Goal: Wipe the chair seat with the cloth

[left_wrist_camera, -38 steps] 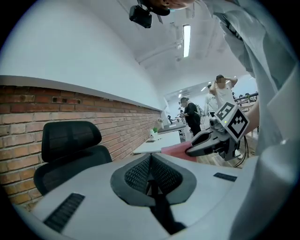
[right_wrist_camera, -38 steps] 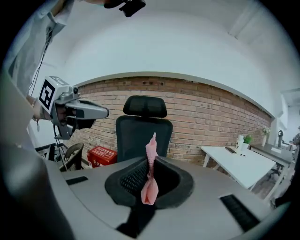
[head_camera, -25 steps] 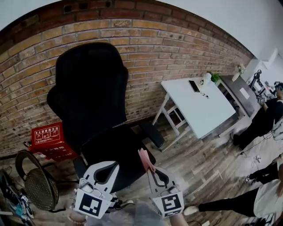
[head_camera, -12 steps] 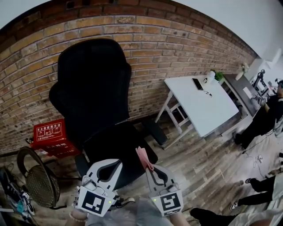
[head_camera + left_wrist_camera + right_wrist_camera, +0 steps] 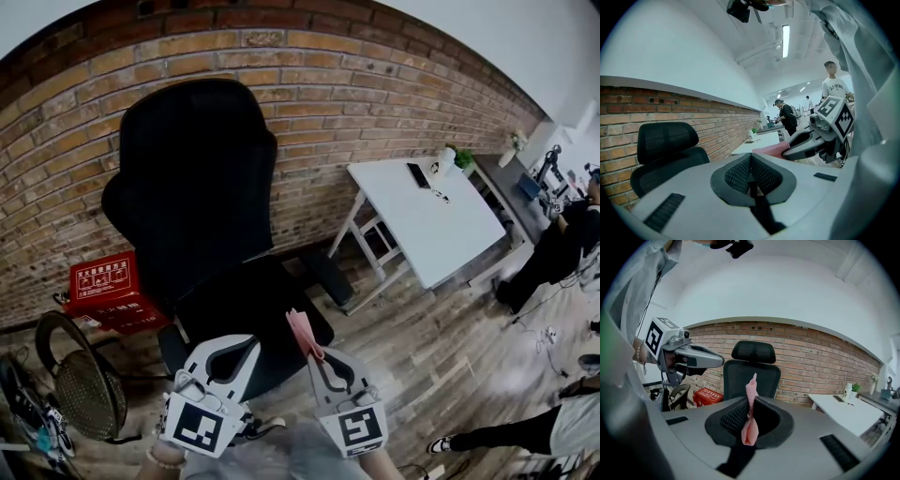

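Note:
A black office chair stands against the brick wall, its seat (image 5: 246, 307) just ahead of both grippers and its tall backrest (image 5: 192, 178) behind. My right gripper (image 5: 316, 354) is shut on a pink cloth (image 5: 305, 333), which sticks up from between its jaws over the seat's front right corner. In the right gripper view the cloth (image 5: 750, 414) hangs pinched between the jaws, with the chair (image 5: 752, 373) beyond. My left gripper (image 5: 228, 357) hovers above the seat's front edge, shut with nothing in it (image 5: 750, 174).
A red box (image 5: 105, 292) and a round mesh basket (image 5: 82, 394) sit on the floor left of the chair. A white table (image 5: 427, 223) stands to the right, with people beyond it. An armrest pad (image 5: 325, 277) juts out on the chair's right side.
Both grippers have stayed almost in place in front of the seat. The view has shifted slightly, and a person at the lower right has moved.

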